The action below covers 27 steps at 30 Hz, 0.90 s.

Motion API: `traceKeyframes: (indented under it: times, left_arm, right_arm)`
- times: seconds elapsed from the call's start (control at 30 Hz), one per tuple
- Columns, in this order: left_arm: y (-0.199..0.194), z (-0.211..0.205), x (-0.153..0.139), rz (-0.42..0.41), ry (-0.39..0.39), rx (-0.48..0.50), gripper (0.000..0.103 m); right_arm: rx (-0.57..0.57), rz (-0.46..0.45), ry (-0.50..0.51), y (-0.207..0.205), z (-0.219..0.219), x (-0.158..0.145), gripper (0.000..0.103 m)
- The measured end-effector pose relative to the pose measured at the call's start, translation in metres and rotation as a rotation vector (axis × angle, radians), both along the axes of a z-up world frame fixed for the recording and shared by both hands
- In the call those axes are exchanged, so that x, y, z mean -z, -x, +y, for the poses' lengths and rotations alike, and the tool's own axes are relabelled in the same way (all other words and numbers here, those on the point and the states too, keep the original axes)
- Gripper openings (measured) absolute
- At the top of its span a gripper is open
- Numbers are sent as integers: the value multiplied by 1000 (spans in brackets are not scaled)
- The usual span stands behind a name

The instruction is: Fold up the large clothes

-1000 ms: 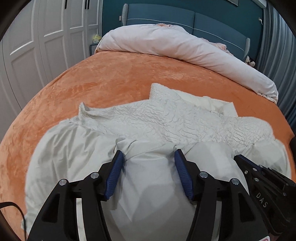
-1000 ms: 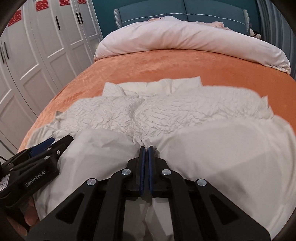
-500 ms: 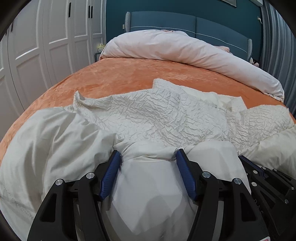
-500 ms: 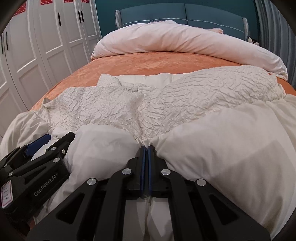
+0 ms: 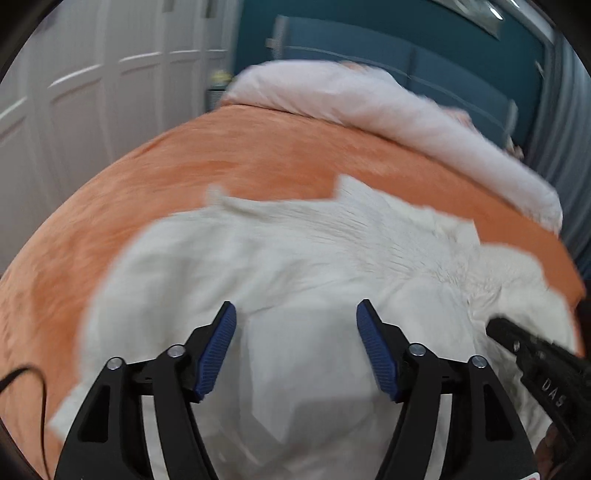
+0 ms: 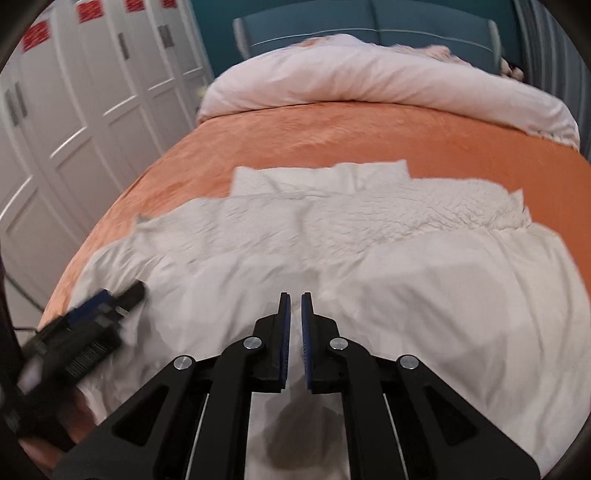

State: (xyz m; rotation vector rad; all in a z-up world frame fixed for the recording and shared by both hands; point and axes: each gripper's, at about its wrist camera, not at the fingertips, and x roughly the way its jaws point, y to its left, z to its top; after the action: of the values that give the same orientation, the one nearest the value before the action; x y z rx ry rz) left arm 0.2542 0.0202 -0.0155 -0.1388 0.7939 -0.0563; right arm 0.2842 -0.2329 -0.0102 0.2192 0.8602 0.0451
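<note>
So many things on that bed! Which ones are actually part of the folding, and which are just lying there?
Part of the job:
- white garment, spread on the orange bedspread
- left tool, jaws opening, pads clear of the cloth
- right tool, jaws just parting, nothing gripped

Just lying about:
- rolled pink duvet near the headboard
- white wardrobe doors

The garment [image 6: 388, 266] is white cloth, partly crinkled, partly smooth; the bed cover [image 6: 332, 140] is orange, matt, plush cloth.
</note>
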Motion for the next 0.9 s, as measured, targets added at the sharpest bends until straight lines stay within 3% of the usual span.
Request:
traceKeyframes:
  times: [0.17,0.37,0.7,0.9]
  left_arm:
    - [31,82,-11,23,65,-179,71]
    - [51,152,14,131,182,-308,72]
    - [52,151,53,204,290,-285,77]
    - [39,146,58,192,307,-294,83]
  right_arm:
    - [-18,36,-23,13,20,-1,6]
    - [-24,100,26,11,42,16,6]
    - [-48,191,99,-6,51,50,2]
    - [-54,192,144,-9,58,56,1]
